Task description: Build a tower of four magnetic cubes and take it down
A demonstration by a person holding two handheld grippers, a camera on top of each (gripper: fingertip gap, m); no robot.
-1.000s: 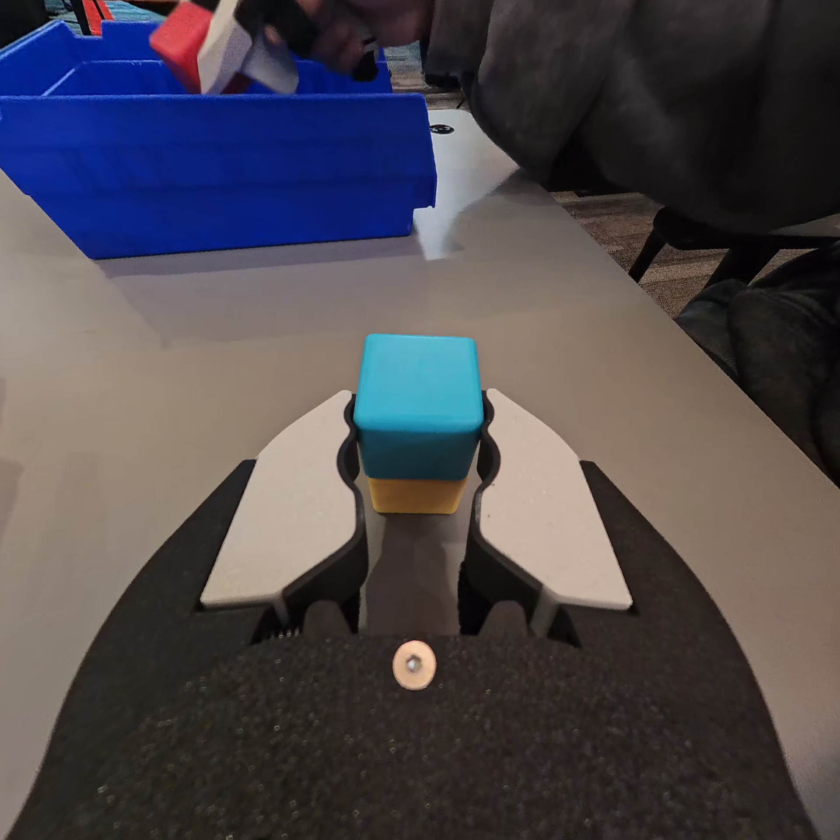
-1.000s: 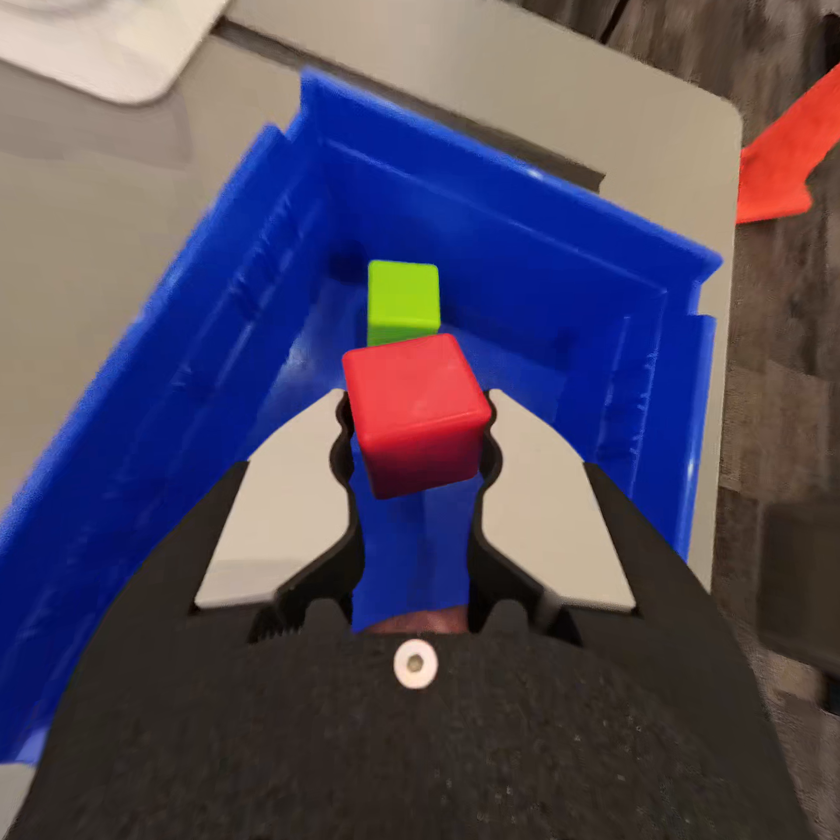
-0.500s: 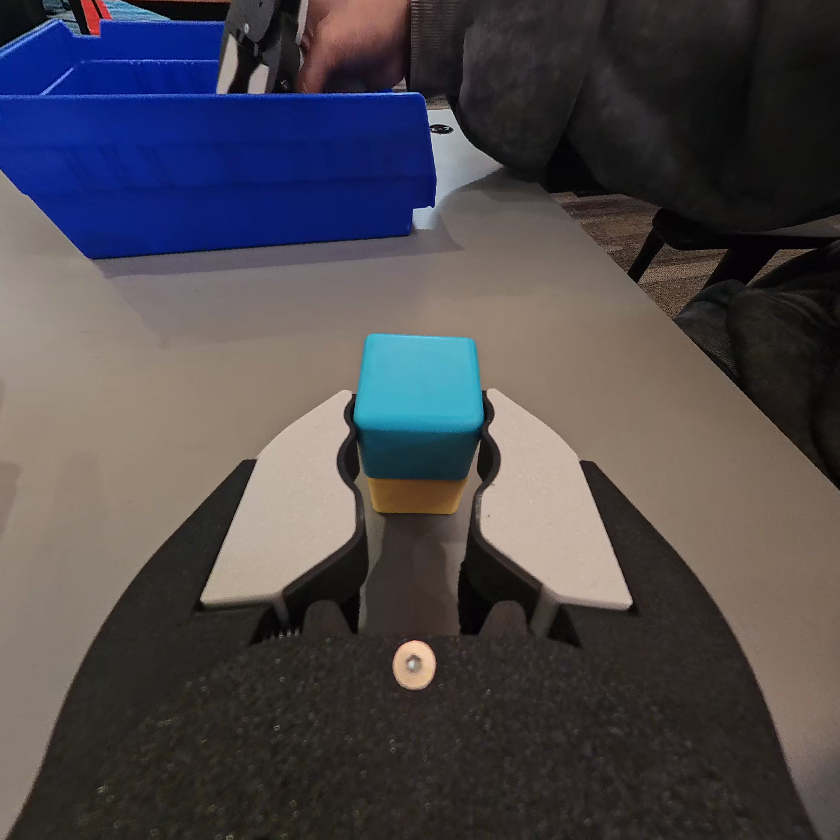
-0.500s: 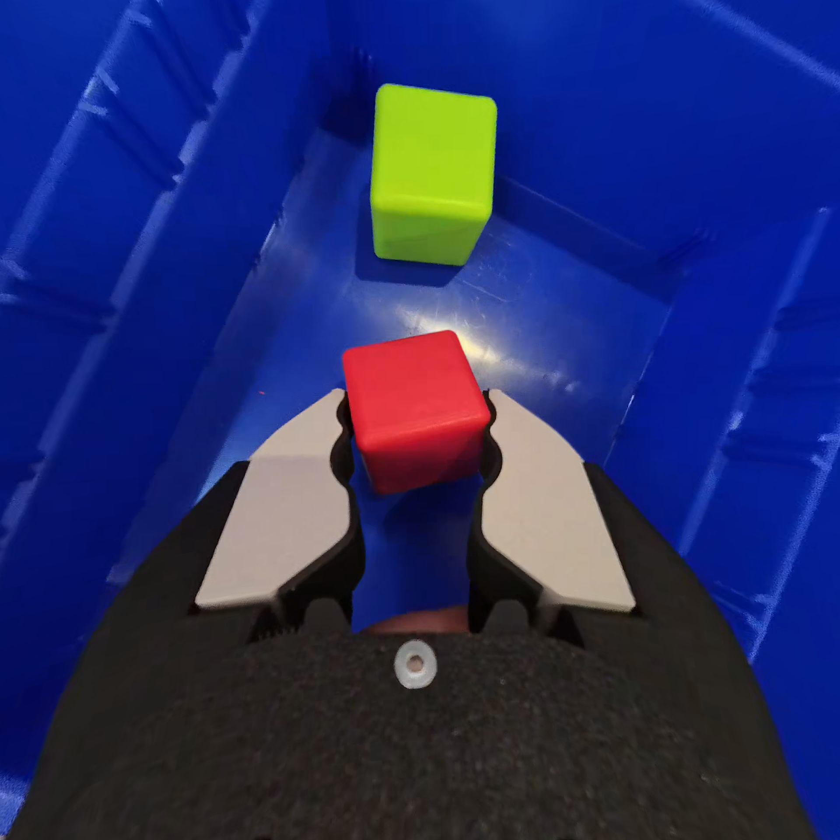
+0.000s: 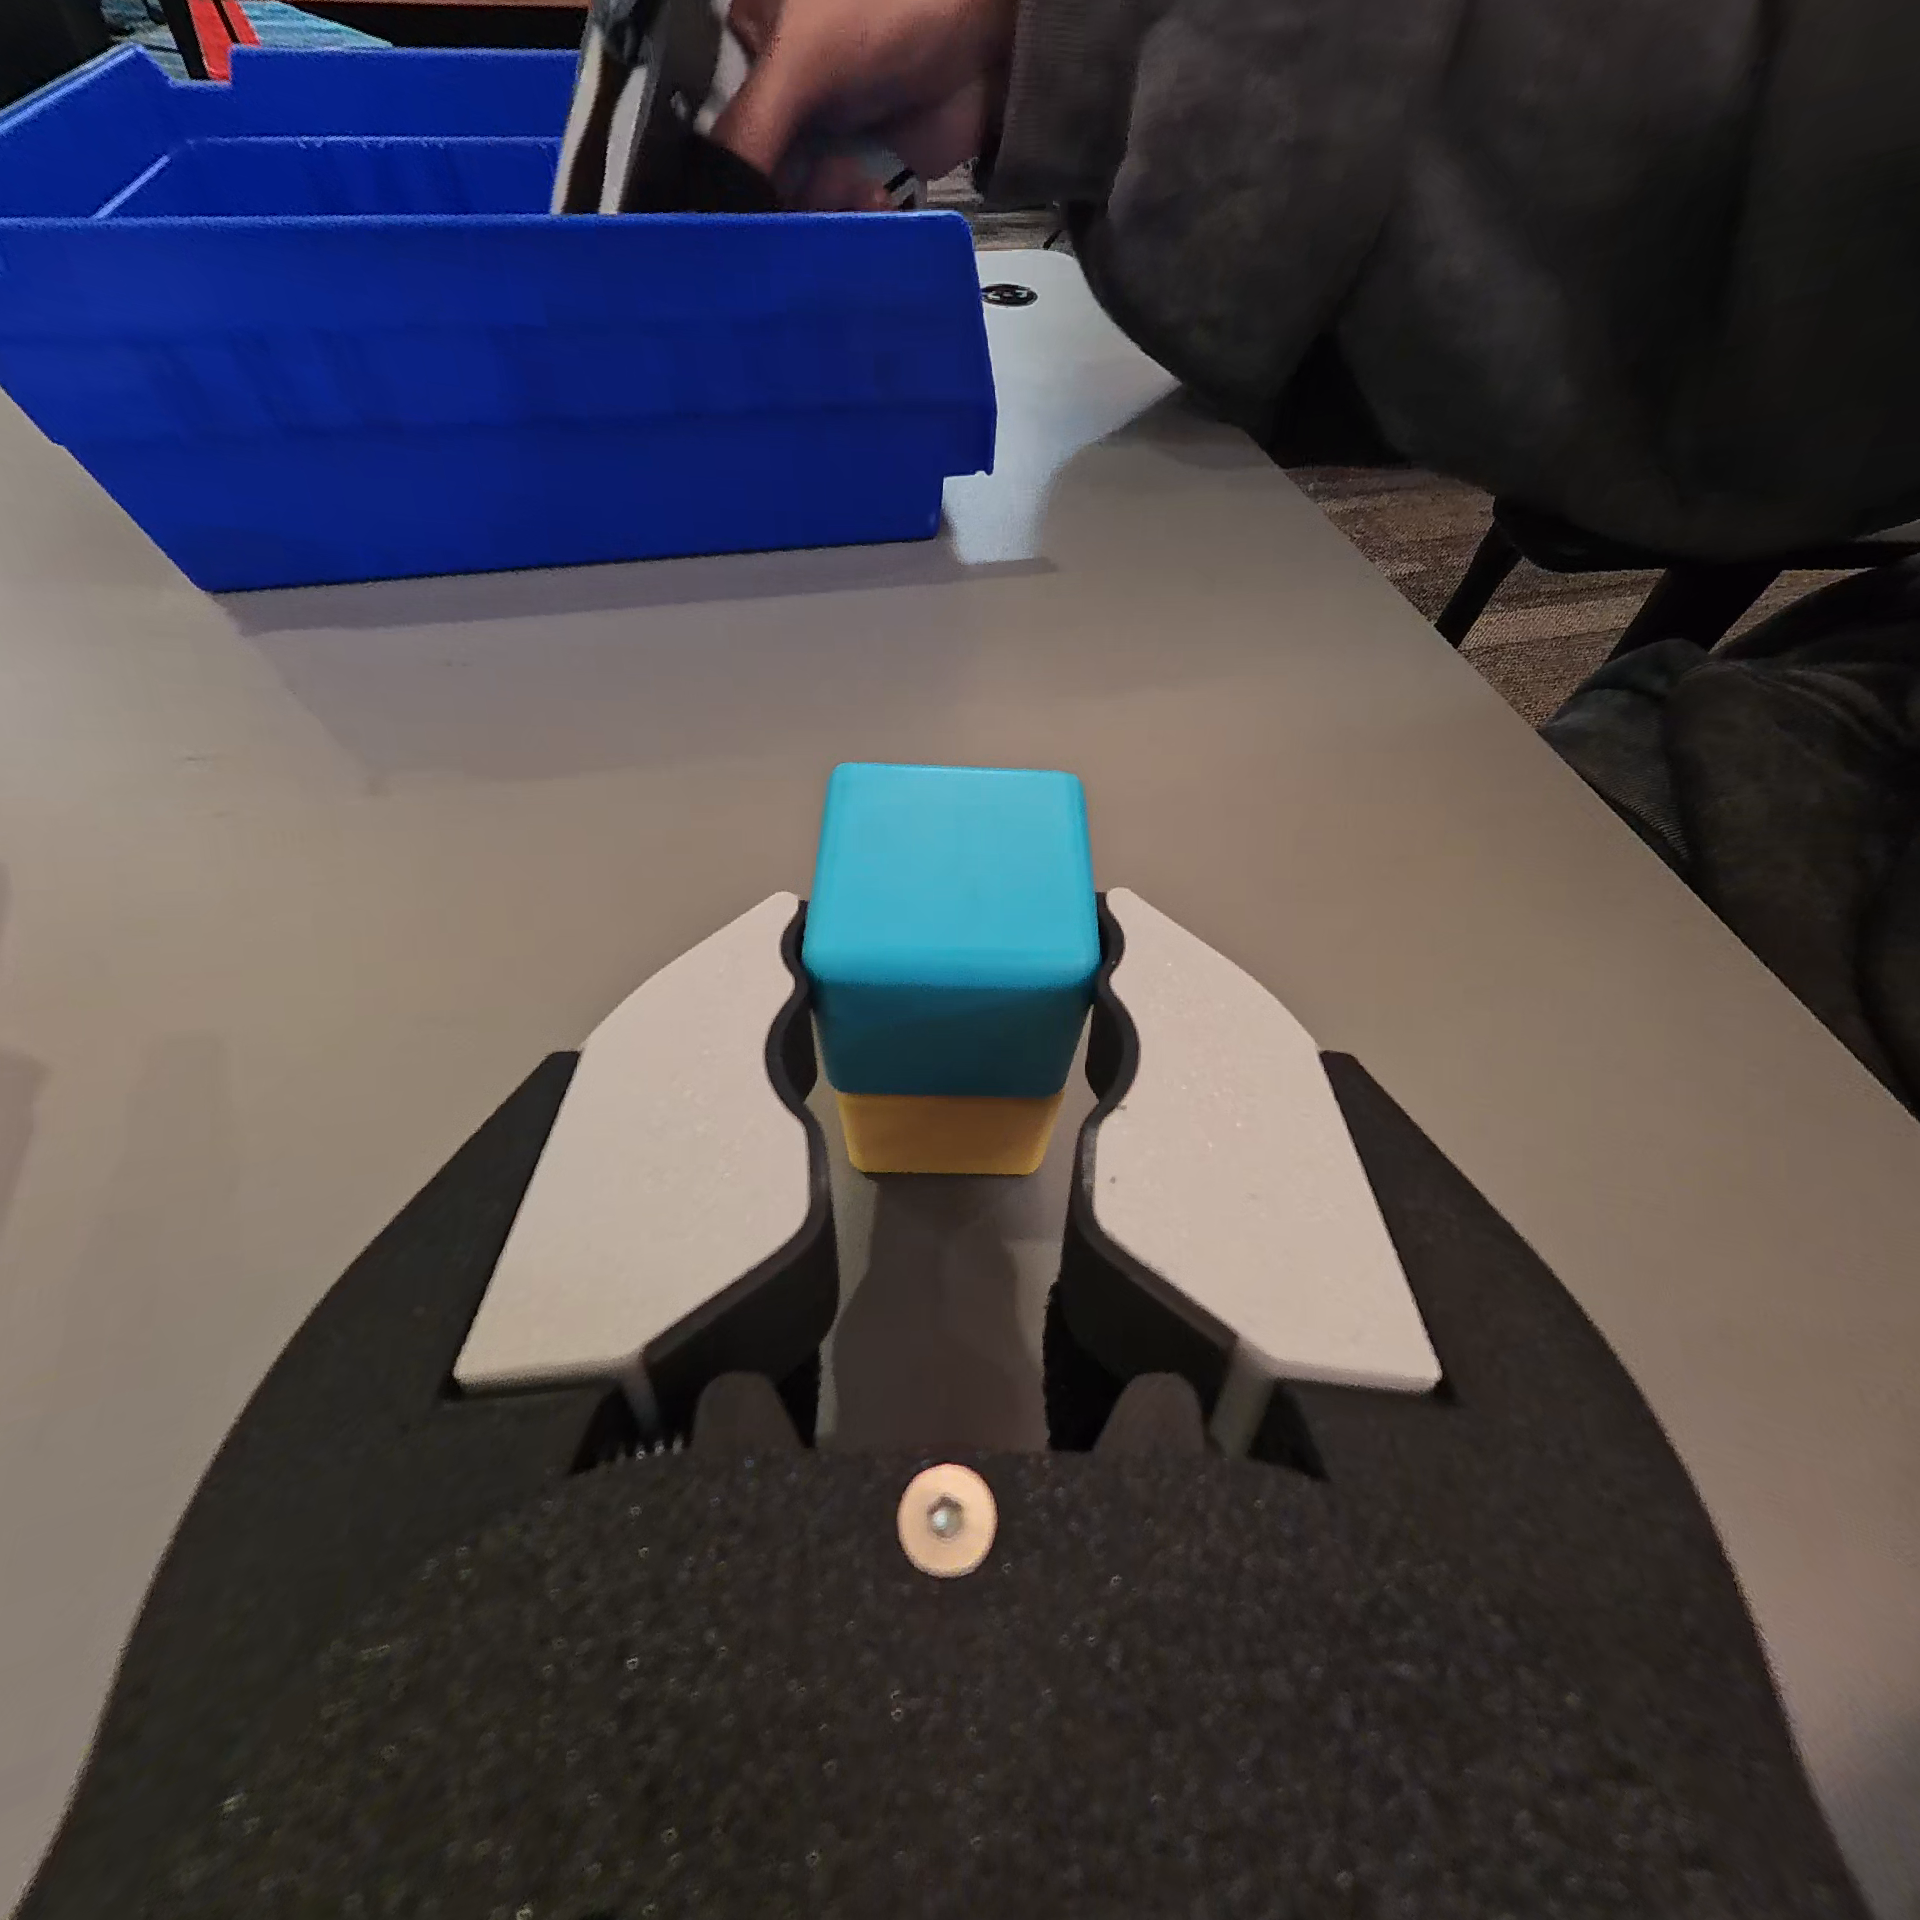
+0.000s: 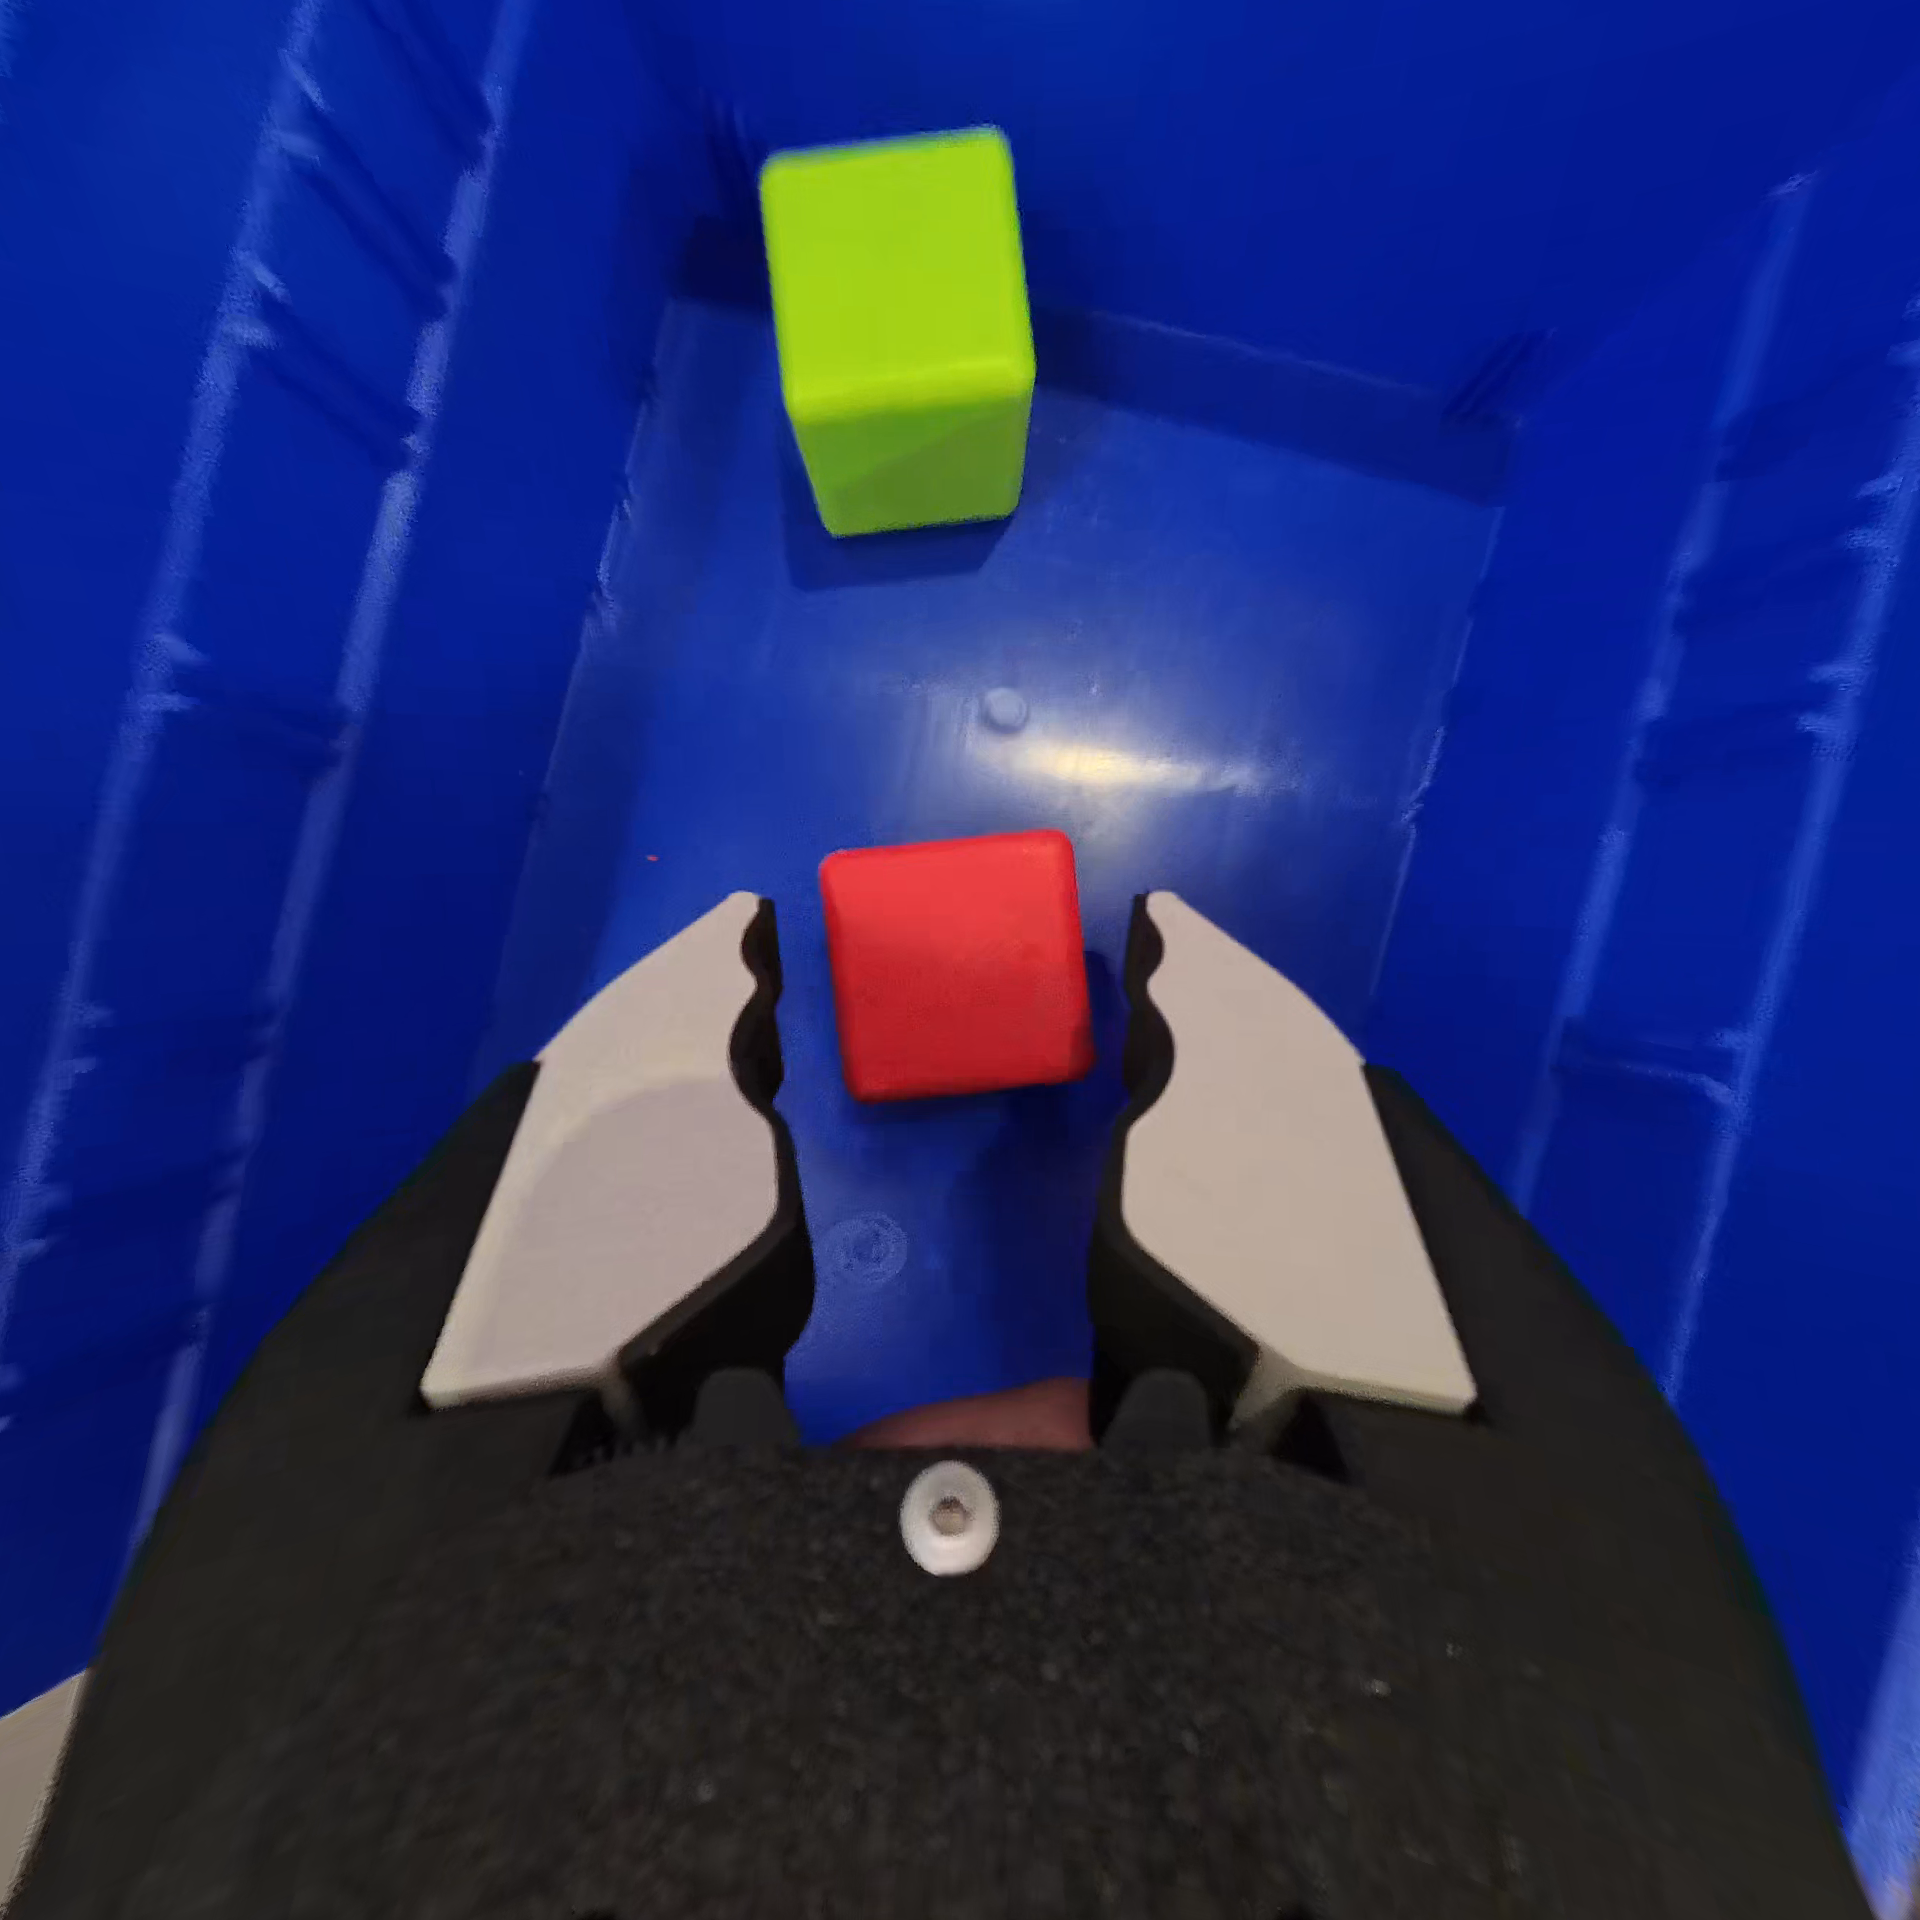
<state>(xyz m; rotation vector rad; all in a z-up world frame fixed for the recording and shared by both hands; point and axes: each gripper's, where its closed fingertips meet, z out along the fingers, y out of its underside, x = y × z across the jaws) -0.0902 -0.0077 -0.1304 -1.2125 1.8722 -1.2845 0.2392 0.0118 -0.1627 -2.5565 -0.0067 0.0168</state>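
Note:
In the left wrist view my left gripper (image 5: 950,940) is shut on a teal cube (image 5: 950,914) that sits on top of a yellow cube (image 5: 945,1132) on the grey table (image 5: 416,831). In the right wrist view my right gripper (image 6: 951,935) is open inside the blue bin (image 6: 312,520). A red cube (image 6: 956,966) lies on the bin floor between its fingers, with gaps on both sides. A green cube (image 6: 904,322) lies farther in, near the bin's end wall. The right gripper also shows in the left wrist view (image 5: 623,125), reaching down into the bin.
The blue bin (image 5: 468,384) stands at the back left of the table. A person's hand (image 5: 862,94) and dark sleeve (image 5: 1455,229) reach over it. The table's right edge runs close beside the stack; chair legs (image 5: 1496,561) and floor lie beyond.
My right gripper carried the red cube down into the bin and opened, leaving the cube on the bin floor. My left gripper stayed shut on the teal cube.

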